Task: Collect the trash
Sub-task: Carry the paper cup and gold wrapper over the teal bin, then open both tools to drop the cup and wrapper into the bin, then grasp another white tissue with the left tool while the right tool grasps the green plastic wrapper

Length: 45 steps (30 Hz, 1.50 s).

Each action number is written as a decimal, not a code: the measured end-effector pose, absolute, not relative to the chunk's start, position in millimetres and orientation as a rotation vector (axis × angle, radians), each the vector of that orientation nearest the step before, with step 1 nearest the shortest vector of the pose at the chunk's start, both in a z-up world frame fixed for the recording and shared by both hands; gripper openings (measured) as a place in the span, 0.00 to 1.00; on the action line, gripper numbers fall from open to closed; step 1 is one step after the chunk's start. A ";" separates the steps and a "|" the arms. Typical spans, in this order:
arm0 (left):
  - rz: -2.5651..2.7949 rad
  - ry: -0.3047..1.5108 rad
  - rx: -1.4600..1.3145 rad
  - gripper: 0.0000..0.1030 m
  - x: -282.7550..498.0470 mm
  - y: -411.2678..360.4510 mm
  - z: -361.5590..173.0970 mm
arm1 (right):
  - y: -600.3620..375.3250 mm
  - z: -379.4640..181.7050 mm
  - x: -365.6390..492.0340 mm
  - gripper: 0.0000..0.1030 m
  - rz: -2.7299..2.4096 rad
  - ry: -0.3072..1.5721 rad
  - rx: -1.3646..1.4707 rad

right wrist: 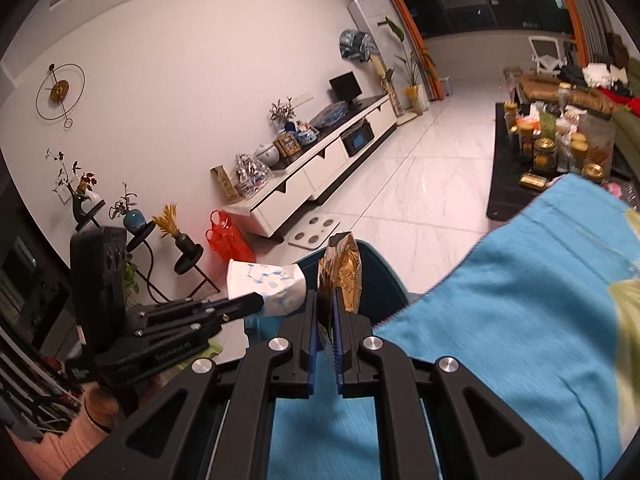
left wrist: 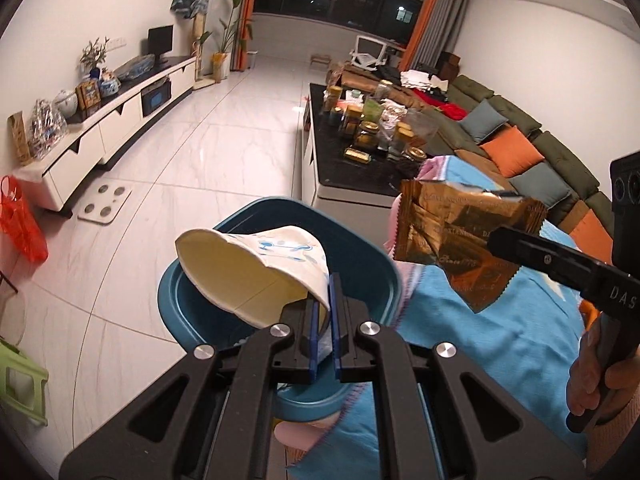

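Observation:
My left gripper (left wrist: 325, 300) is shut on a crumpled white paper cup (left wrist: 248, 268) with blue print, held over the open blue trash bin (left wrist: 192, 316). My right gripper (right wrist: 325, 308) is shut on a gold-brown foil snack wrapper (right wrist: 342, 272), held just right of the bin's rim (right wrist: 384, 276). In the left wrist view the wrapper (left wrist: 452, 236) hangs from the right gripper (left wrist: 504, 246) above the blue cloth. In the right wrist view the cup (right wrist: 268, 284) and the left gripper (right wrist: 256, 304) sit to the left of the wrapper.
A blue cloth (left wrist: 492, 344) covers the surface to the right of the bin. A black coffee table (left wrist: 352, 164) with jars stands beyond, a sofa (left wrist: 520, 140) to its right. A white TV cabinet (left wrist: 120, 124), a floor scale (left wrist: 105, 203) and a red bag (left wrist: 20, 220) are left.

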<state>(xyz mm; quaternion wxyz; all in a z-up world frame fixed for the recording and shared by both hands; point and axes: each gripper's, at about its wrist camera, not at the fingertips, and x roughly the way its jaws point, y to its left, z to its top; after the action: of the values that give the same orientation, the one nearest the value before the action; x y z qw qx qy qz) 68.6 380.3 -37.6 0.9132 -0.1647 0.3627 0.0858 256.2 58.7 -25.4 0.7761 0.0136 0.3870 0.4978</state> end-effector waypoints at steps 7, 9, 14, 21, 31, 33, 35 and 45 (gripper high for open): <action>0.165 0.794 -0.380 0.05 82.1 391.5 -62.8 | 95.5 -42.5 266.5 0.06 1.069 0.906 -0.016; 0.167 0.813 -0.379 0.05 86.2 391.0 -71.1 | 106.3 -48.8 270.3 0.06 1.064 0.928 -0.022; 0.165 0.849 -0.382 0.08 103.9 383.1 -84.3 | 123.9 -59.4 276.5 0.08 1.031 0.974 -0.047; 0.175 0.850 -0.393 0.17 108.5 383.4 -94.6 | 137.9 -71.7 281.5 0.11 0.990 1.012 -0.073; 0.176 0.790 -0.403 0.46 97.0 381.7 -84.7 | 113.3 -62.8 271.5 0.38 0.980 0.966 -0.031; 0.171 0.746 -0.393 0.59 88.4 373.4 -72.8 | 98.7 -52.2 264.8 0.42 0.993 0.938 -0.007; 0.158 0.693 -0.376 0.71 76.9 362.0 -60.2 | 81.3 -39.1 254.5 0.52 0.997 0.889 0.008; -0.040 0.514 -0.347 0.95 41.4 272.7 -19.6 | -46.5 11.9 196.0 0.74 0.862 0.637 -0.001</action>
<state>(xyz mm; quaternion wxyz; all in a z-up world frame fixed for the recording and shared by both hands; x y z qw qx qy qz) 41.4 272.7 -19.6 0.9522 -0.1707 0.2527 -0.0196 196.0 -46.5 11.9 0.8600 -0.0004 0.3033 0.4105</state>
